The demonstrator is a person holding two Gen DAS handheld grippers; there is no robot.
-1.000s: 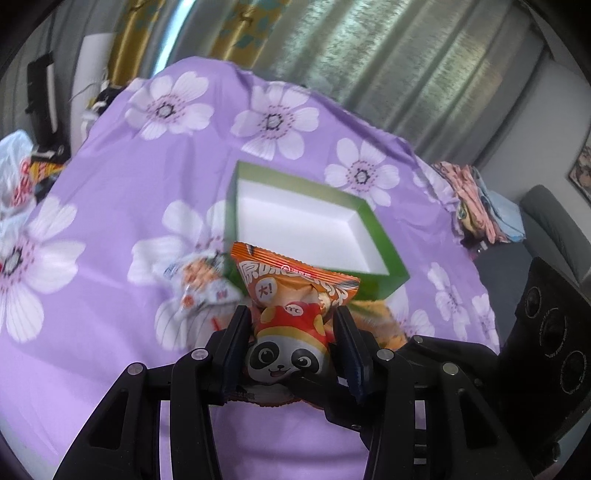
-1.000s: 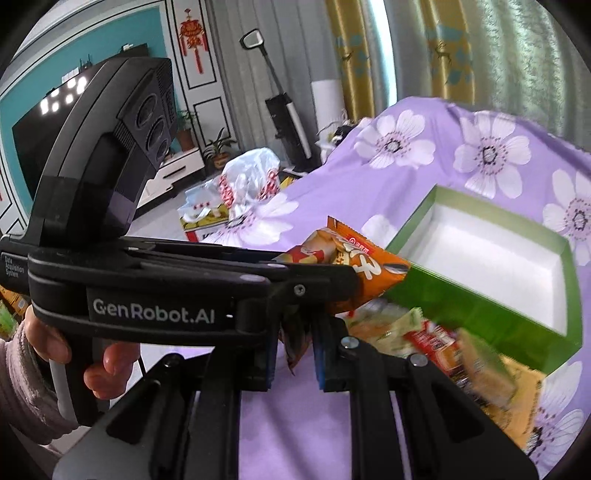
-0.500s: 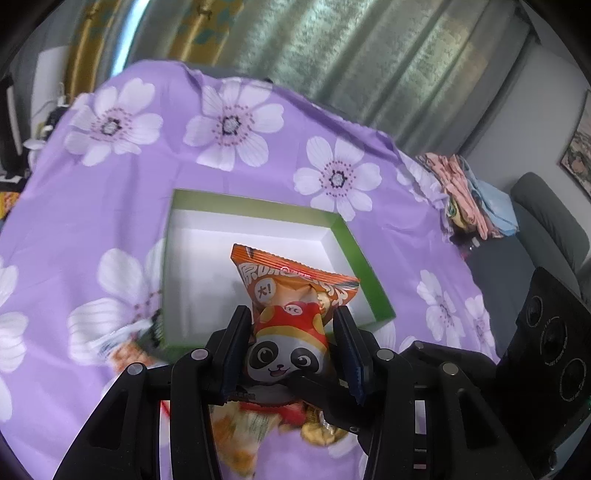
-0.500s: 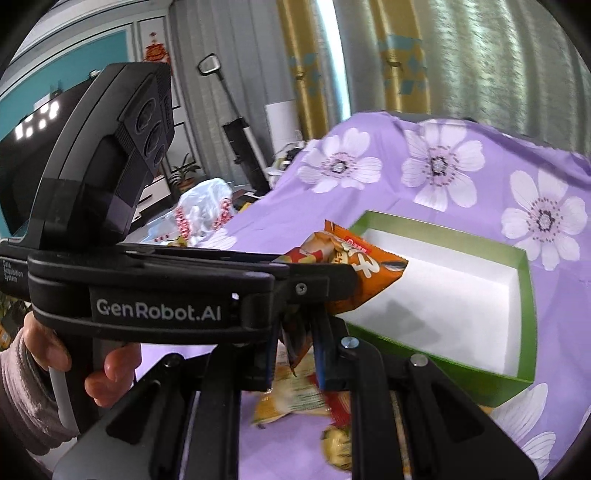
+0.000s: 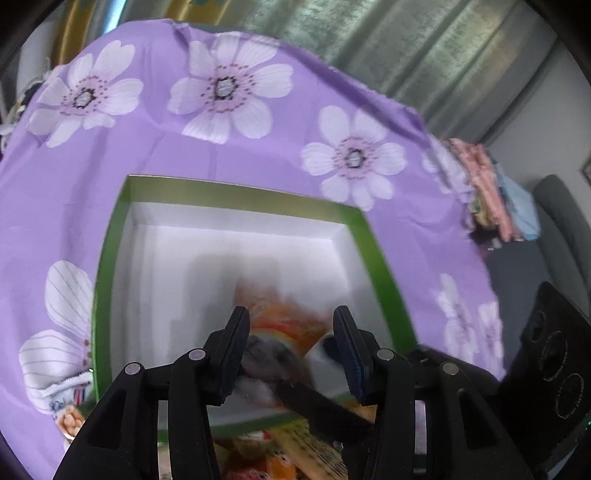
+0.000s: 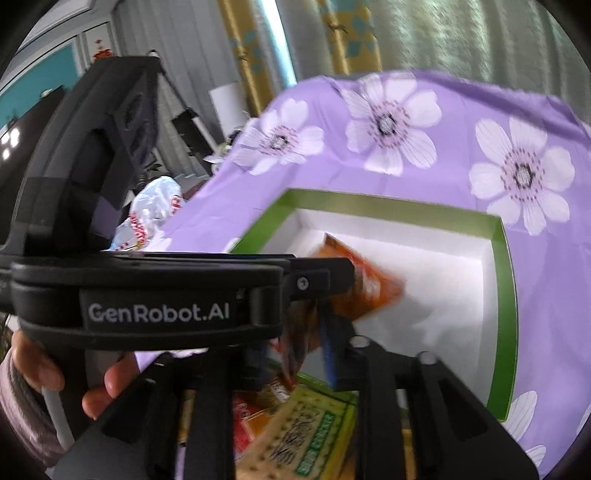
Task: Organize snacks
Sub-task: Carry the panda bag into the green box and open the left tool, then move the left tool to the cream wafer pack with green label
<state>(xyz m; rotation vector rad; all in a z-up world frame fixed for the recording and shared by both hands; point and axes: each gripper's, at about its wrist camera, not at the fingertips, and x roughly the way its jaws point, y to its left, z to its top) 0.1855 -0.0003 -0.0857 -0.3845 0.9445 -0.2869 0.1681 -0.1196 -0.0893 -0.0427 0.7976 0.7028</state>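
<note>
One green box [image 5: 110, 258] on a flowered cloth [image 5: 166, 140], one orange packet [image 5: 284, 332] blurred over it, left gripper [image 5: 291, 347] and right gripper [image 6: 295, 354] both opening around it, loose snacks [image 6: 303, 435] at six o'clock.

Home living room: curtains [image 6: 424, 33] at 12 o'clock, sofa [image 5: 561, 221] at 3, flowered purple cloth [image 5: 184, 140] over table.

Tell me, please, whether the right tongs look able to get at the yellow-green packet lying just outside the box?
Probably yes, after letting go: the yellow-green packet lies atop the pile just below the right tongs, but their jaws are opening with the orange packet between them.
</note>
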